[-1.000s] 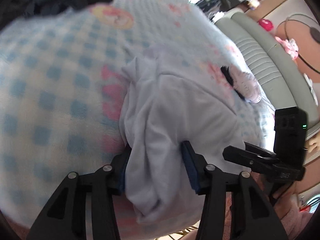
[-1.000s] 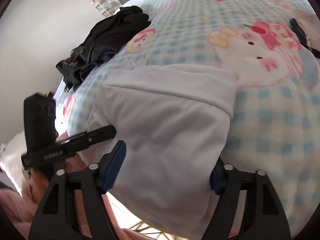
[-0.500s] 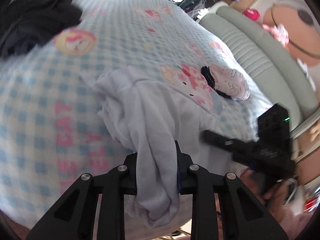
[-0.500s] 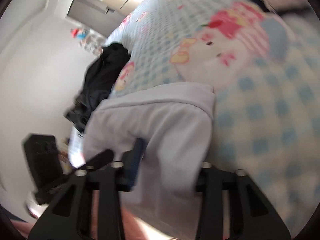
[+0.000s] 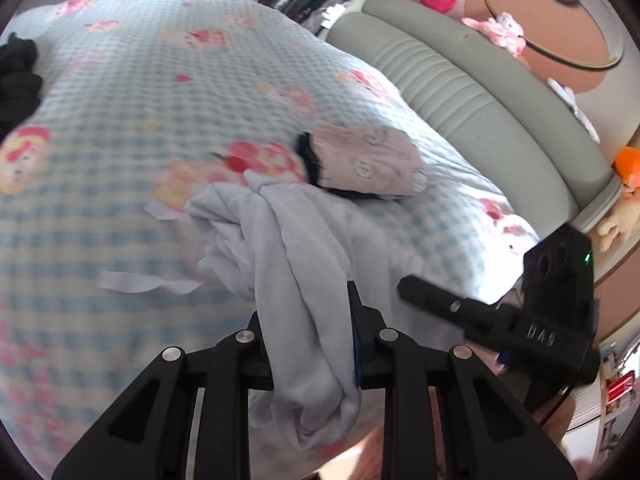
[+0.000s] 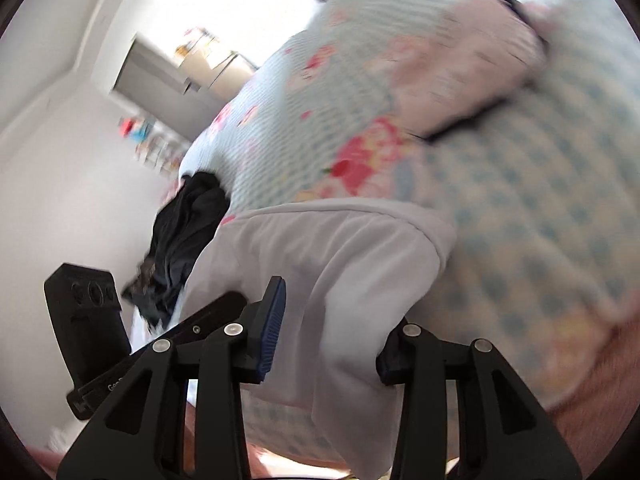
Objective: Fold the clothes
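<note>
The left claw (image 5: 310, 330) pinches a bunched edge of the white garment (image 5: 276, 248), its jaws having just closed on the cloth. The right claw (image 6: 332, 328) grips another part of it (image 6: 340, 280); its jaws have just been opening slightly. The garment trails onto the bed (image 5: 120, 120) near a folded pink piece (image 5: 368, 160).

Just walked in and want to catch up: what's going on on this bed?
A person is folding laundry with two handheld grippers. The left gripper is clamped on a bunched pale lavender cotton garment, and the right gripper has another part of it between its fingers. The garment is partly lifted off the blue-checked cartoon bedspread. A folded pink patterned piece lies beyond it, and a heap of black clothes sits farther off.
</note>
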{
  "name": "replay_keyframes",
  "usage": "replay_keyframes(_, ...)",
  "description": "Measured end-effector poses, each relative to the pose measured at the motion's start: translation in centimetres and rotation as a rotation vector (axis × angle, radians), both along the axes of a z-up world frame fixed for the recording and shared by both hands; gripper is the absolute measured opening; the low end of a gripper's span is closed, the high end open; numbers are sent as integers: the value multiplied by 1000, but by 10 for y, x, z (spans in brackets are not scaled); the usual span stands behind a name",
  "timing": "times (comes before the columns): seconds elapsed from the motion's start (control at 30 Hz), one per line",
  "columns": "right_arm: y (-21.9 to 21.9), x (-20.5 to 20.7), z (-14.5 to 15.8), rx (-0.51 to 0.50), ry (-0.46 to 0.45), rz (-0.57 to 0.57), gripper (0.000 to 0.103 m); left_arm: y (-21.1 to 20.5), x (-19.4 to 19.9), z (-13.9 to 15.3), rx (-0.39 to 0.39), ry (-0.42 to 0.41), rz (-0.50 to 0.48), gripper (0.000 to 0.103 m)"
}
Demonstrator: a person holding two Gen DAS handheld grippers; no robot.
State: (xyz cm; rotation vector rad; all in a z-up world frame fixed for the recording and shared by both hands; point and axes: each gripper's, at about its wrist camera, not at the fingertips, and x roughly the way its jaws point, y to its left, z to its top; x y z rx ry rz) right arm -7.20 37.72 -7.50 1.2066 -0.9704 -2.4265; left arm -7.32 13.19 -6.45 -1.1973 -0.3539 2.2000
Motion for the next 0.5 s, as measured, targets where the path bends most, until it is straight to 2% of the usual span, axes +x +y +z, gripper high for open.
replay_keyframes(0.17, 32, -2, 13, 34, 7, -55, 41, 45, -19, 16, -11, 35, -101, 26)
replay_keyframes(0.27, 59, -20, 36, 65, 31, -56, 42, 73, -42, 41, -10, 115, -121, 26)
replay_keyframes(0.37, 86, -52, 79, 149, 106, -48, 42, 99, -79, 65, 35, 166, -113, 26)
replay_keyframes(0.43, 106, -78, 109, 197, 169, -50, 47, 115, -114, 74, 90, 170, -82, 28)
replay_keyframes(0.47, 117, -92, 121, 216, 189, -55, 56, 122, -131, 75, 116, 160, -67, 32)
replay_keyframes(0.5, 128, -106, 125, 234, 192, -66, 67, 128, -148, 67, 140, 119, -48, 45)
